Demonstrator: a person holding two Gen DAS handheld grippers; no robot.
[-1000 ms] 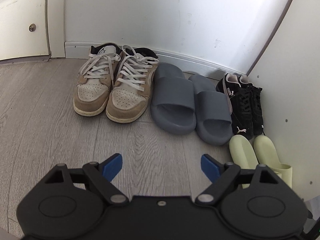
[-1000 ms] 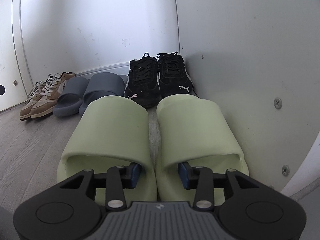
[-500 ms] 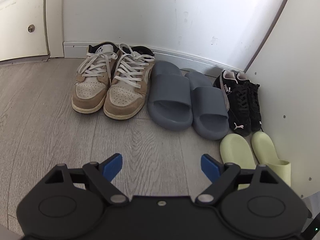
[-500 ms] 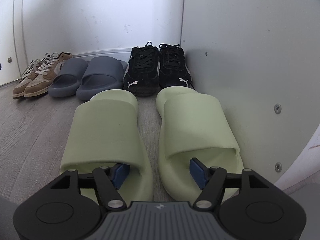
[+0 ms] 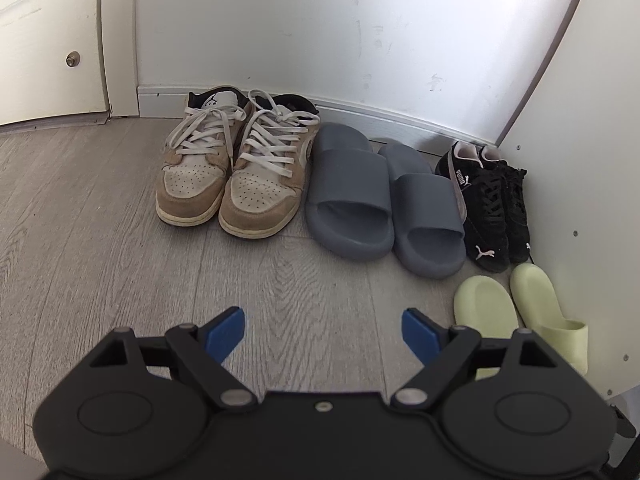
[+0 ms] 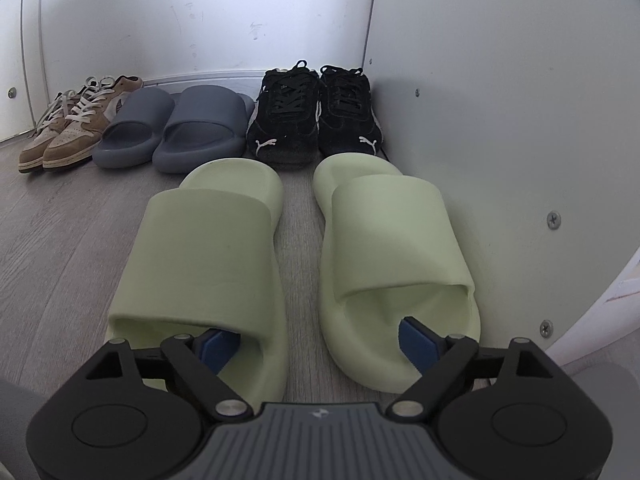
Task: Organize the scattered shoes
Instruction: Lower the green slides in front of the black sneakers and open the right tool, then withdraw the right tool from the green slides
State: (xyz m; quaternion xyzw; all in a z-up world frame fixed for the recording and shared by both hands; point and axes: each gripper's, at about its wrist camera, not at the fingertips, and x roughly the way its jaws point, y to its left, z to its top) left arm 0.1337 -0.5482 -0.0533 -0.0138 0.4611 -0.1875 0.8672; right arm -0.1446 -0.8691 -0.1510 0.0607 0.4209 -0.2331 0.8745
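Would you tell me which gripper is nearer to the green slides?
The right gripper: its open fingers reach the heel ends of the green slides. The left gripper hangs open over bare floor, the slides off to its right.

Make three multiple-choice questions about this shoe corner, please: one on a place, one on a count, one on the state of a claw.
1. Which pair stands nearest the side panel, against the back wall?
A. the tan sneakers
B. the grey slides
C. the black sneakers

2. How many pairs of shoes are on the floor?
A. three
B. four
C. five

3. In what state is the right claw?
A. open, holding nothing
B. shut on a green slide
C. shut on a black sneaker

Answers:
1. C: the black sneakers sit beside the side panel, with the grey slides and tan sneakers further left.
2. B: those three pairs plus the green slides make four.
3. A: the right claw has its blue pads spread wide, one inside the heel opening of each green slide, gripping neither.
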